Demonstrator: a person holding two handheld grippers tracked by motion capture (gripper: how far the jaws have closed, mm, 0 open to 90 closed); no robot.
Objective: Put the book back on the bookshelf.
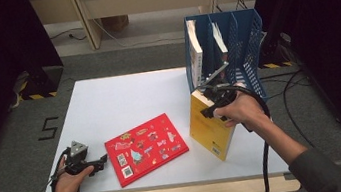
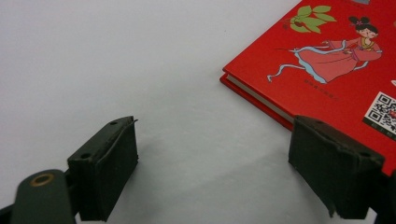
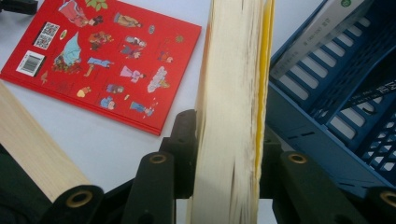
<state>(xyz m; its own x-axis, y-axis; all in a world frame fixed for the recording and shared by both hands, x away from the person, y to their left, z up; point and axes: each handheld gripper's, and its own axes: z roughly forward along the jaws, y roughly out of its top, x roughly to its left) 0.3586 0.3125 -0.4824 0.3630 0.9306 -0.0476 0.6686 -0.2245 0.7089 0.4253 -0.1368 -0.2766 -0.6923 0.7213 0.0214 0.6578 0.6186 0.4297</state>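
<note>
The right gripper (image 1: 212,101) clamps a thick yellow paperback (image 1: 210,131) upright at four o'clock, beside the perforated blue plastic rack (image 1: 246,40); the left gripper (image 1: 101,162) (seven o'clock) gapes empty beside the glossy red book (image 1: 145,147).

Floor marking (image 1: 50,128) — the digit "5", black, left of the counter. Red book (image 1: 145,148) — QR codes and barcode; captions too small to read.
</note>
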